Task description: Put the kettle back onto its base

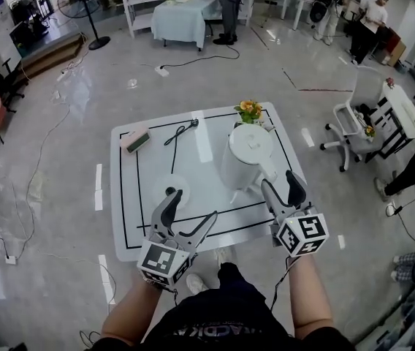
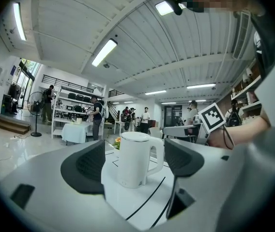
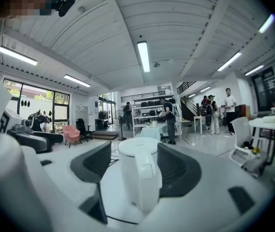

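Left tongs (image 1: 191, 209) and right tongs (image 1: 280, 187) both gape empty. The kettle (image 1: 248, 156) stands on the tabletop (image 1: 202, 190) right of centre, its base (image 1: 162, 185) apart at lower left. A shallow pinch could let it tip.

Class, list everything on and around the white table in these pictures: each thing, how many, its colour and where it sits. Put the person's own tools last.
Kettle: one, white, right half of the table, off its base.
Base: one, white, round, near left of the table.
Cord: one, black, far middle of the table.
Flowers: one bunch, orange and yellow, behind the kettle.
Block: one, pinkish, far left corner.
Table: one, white with a black outline.
Chair: one, white, on the floor at right.
Left gripper: one, grey, open, by the base.
Right gripper: one, grey, open, by the kettle.
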### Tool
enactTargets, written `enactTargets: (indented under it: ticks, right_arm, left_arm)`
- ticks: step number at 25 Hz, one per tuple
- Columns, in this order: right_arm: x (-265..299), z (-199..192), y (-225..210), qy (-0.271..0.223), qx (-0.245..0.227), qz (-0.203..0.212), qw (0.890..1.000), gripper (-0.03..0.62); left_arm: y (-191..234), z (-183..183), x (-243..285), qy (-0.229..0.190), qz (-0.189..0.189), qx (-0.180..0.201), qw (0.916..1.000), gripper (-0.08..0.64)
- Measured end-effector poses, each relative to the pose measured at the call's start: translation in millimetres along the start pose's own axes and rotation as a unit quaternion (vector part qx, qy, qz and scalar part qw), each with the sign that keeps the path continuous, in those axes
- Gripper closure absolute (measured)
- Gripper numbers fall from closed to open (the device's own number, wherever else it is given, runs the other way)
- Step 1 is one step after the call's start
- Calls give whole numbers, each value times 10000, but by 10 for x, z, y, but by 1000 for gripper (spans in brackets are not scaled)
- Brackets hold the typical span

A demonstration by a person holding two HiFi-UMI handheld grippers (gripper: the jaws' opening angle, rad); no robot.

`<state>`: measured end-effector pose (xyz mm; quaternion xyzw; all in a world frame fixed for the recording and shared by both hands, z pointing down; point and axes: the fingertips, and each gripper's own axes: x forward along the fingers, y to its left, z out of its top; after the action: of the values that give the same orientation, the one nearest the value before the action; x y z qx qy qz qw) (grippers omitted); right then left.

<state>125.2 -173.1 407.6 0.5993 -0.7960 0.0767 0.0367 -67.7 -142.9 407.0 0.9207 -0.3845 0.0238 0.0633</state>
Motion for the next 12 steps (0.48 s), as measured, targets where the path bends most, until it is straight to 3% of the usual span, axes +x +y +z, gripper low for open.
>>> enactTargets:
  ticks: [12]
  right_arm:
    - [443,-593,-298,712,138,137,9973,310]
  left_arm:
    - [-18,-415,363,434,-20,-98,9990,189]
